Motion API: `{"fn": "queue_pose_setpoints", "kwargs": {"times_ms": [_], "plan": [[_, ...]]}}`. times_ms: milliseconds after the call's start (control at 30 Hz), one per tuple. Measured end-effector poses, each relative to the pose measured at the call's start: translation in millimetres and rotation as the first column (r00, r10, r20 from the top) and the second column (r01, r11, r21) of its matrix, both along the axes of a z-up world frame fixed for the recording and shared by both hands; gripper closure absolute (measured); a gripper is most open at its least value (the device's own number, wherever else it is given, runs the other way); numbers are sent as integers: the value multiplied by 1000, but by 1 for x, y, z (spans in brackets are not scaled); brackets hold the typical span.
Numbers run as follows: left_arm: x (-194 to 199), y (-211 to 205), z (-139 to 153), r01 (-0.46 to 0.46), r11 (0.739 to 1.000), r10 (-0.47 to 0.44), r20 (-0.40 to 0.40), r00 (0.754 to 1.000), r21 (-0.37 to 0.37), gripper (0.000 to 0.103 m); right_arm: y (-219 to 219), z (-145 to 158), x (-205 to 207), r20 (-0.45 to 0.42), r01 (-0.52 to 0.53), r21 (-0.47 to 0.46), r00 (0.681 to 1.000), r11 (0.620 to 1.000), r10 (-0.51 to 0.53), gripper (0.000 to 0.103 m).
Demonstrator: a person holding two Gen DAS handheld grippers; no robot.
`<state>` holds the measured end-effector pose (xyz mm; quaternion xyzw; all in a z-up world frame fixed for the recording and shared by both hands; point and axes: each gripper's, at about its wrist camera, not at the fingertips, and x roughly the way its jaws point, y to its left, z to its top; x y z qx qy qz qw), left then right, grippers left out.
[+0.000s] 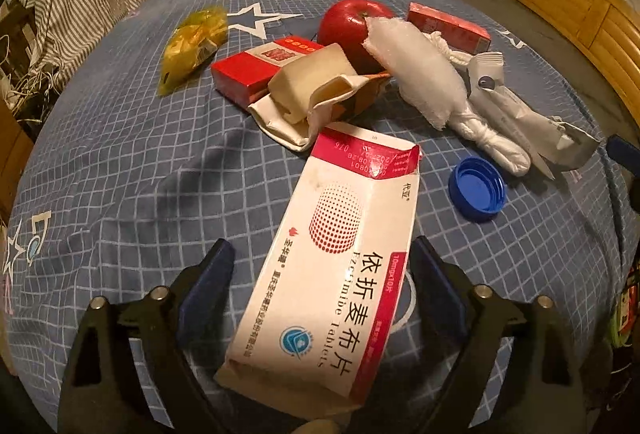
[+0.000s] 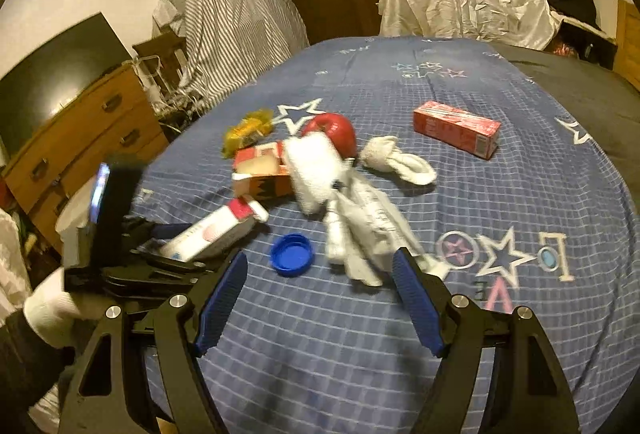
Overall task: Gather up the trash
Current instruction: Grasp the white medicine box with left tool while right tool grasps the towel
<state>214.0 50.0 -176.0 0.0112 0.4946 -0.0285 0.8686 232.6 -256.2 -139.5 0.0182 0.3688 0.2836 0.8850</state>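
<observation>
A big bed with a blue checked sheet [image 2: 400, 334] with stars on it holds all the things. A gray striped cloth [image 2: 236, 22] hangs behind the bed, near a wooden dresser [image 2: 80, 138].

The left gripper [image 1: 324, 274] has its jaws wide apart. A long white and red pill box [image 1: 332, 274] lies between them, but the blue pads do not squeeze it. From the right wrist view, this box [image 2: 212, 234] is tilted, with its far end up, and I cannot tell what holds it up there.

The right gripper [image 2: 320, 298] is also wide apart and holds nothing. It hangs above the sheet, just in front of a blue bottle cap [image 2: 291, 255].

Past the pill box sits a pile of trash. There is a crumpled white paper carton [image 1: 316, 90], a fluffy white pad [image 1: 416, 70] and a knotted white sock [image 1: 500, 142]. A red apple [image 1: 352, 26] sits behind the pad. One small red box [image 1: 256, 70] touches the carton. Another red box [image 2: 456, 128] lies apart, farther back. A yellow wrapper [image 1: 192, 46] lies off to the left.
</observation>
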Motion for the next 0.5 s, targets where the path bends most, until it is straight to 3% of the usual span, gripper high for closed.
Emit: {"fn": "queue_pose_setpoints", "kwargs": {"times_ms": [100,133,233,367,500], "plan": [[-9,-1,2,16,1000,-16,11,1000,-1,42,-11,-4,18,-11,7,-28,1000,1000,-7,27],[-11,1,4,17,1000,-16,11,1000,-9,44,-14,-6,29,-16,9,-37,1000,999,-10,27],[-18,5,5,19,1000,-19,9,1000,-15,46,-17,-12,59,-34,0,-60,999,998,-3,28],[-16,4,5,27,1000,-27,2,1000,-4,46,-7,-21,121,-41,-37,-158,999,987,31,38],[-9,3,5,39,999,-39,-15,999,1,46,21,-26,173,-67,-121,-252,992,960,108,38]]}}
